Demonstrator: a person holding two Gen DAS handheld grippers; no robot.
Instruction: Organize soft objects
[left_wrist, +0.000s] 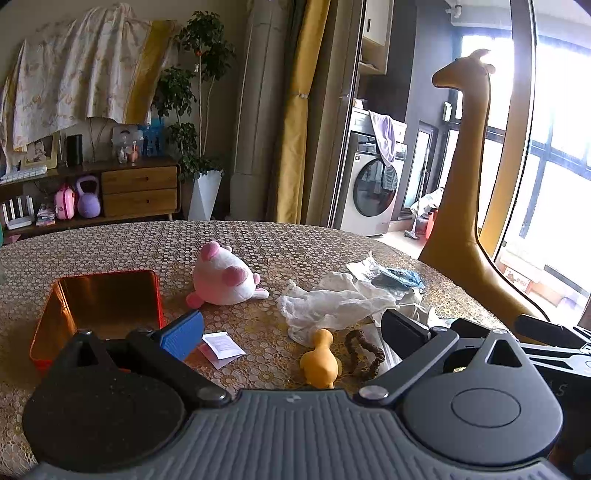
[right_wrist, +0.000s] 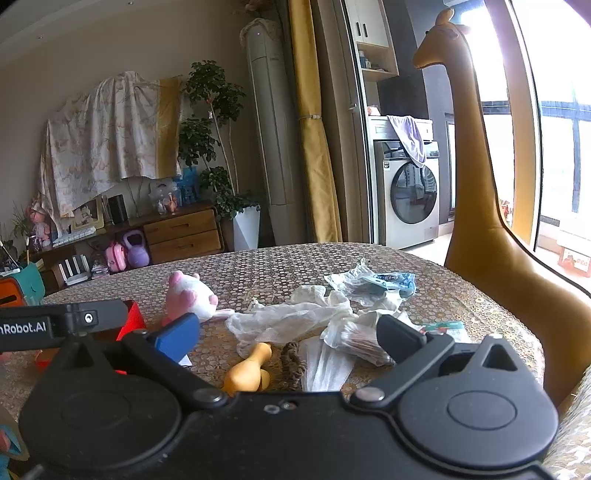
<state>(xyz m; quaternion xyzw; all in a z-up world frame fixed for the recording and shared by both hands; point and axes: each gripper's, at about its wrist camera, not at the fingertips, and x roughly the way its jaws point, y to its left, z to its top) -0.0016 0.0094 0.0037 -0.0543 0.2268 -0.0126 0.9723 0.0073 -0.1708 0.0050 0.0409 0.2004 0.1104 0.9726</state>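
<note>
1. On the desk (left_wrist: 110, 243), covered with a gold dotted cloth, an open orange tin (left_wrist: 99, 310) stands at the left with nothing visible inside.
2. Just right of the tin lies a pink-and-white plush toy (left_wrist: 221, 277), on its side.
3. Farther right, a crumpled white cloth (left_wrist: 332, 306) spreads out, with a clear packet holding something blue (left_wrist: 395, 277) touching its far edge.
4. Near the front sit a yellow rubber duck (left_wrist: 319, 360) and, just beside it, a brown braided loop (left_wrist: 364, 354); a small paper slip (left_wrist: 221, 345) lies to their left.
5. Hovering over the near edge, the left claw (left_wrist: 291, 328) has its fingers spread wide apart and holds nothing.
6. Likewise, the right claw (right_wrist: 288, 336) is spread wide and holds nothing, above the duck (right_wrist: 249, 369) and cloth (right_wrist: 291, 321).
7. Beyond the desk stands a tall tan giraffe figure (left_wrist: 465, 184).
</note>
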